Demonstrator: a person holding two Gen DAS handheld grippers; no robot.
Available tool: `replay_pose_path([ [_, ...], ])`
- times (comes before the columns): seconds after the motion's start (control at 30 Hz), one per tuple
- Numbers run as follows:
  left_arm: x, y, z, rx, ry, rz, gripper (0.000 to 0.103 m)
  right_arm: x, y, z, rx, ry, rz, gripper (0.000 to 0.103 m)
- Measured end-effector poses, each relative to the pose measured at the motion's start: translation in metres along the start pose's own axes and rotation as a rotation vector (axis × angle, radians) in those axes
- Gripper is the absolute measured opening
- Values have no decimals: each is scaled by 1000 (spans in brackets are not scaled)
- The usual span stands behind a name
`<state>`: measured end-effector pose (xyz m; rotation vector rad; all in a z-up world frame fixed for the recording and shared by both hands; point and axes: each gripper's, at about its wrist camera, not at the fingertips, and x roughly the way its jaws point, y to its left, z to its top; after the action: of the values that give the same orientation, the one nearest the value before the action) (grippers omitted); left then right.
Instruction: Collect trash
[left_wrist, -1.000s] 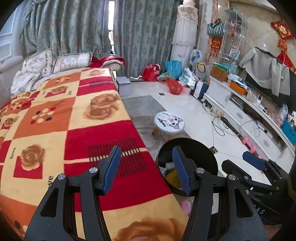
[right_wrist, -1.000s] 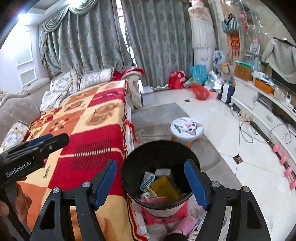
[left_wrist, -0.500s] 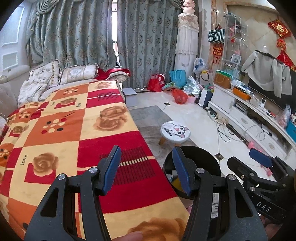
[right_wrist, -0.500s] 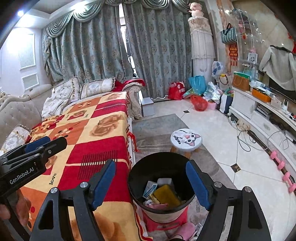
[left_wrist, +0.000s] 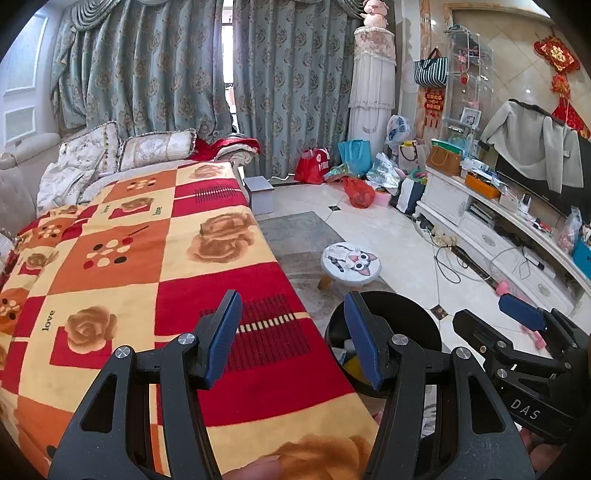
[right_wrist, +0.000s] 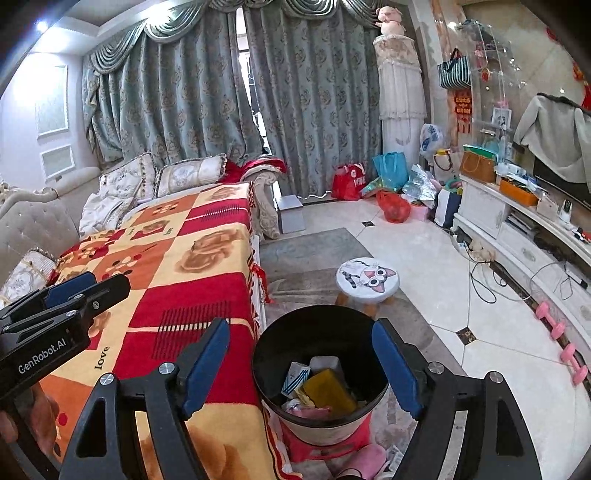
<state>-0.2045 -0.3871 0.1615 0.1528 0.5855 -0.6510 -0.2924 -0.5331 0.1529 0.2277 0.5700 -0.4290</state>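
Left wrist view, left gripper (left_wrist: 291, 336): jaws stood wide apart and held nothing, over the near end of the patterned blanket (left_wrist: 155, 258) on the bed.
Left wrist view, bin (left_wrist: 402, 321): the black trash bin stood on the floor just beside the bed's edge, partly hidden behind the right-hand jaw; likely placed there so litter from the bed could be dropped straight in.
Left wrist view, right gripper (left_wrist: 524, 332): seen from the side at the lower right; how far it gaped could not be told here.
Right wrist view, right gripper (right_wrist: 301, 365): jaws spread wide and empty, framing the bin (right_wrist: 266, 350) from above.
Right wrist view, trash: a yellow packet (right_wrist: 328, 391) and a small blue-and-white carton (right_wrist: 295, 376) lay inside the bin.
Right wrist view, axis: the bin stood upright, mouth up; the packet's long axis ran diagonally, up-left to down-right.
Right wrist view, stool (right_wrist: 367, 280): the cat-face stool stood just beyond the bin.
Judgement: no loose trash showed on the blanket, so collecting looked nearly done.
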Motion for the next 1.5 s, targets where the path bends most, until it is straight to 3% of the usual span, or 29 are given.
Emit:
replay_pose_path([
  [1.5, 8, -4, -7, -9, 18, -11, 57, 7, -2, -2, 6, 24, 5, 80],
])
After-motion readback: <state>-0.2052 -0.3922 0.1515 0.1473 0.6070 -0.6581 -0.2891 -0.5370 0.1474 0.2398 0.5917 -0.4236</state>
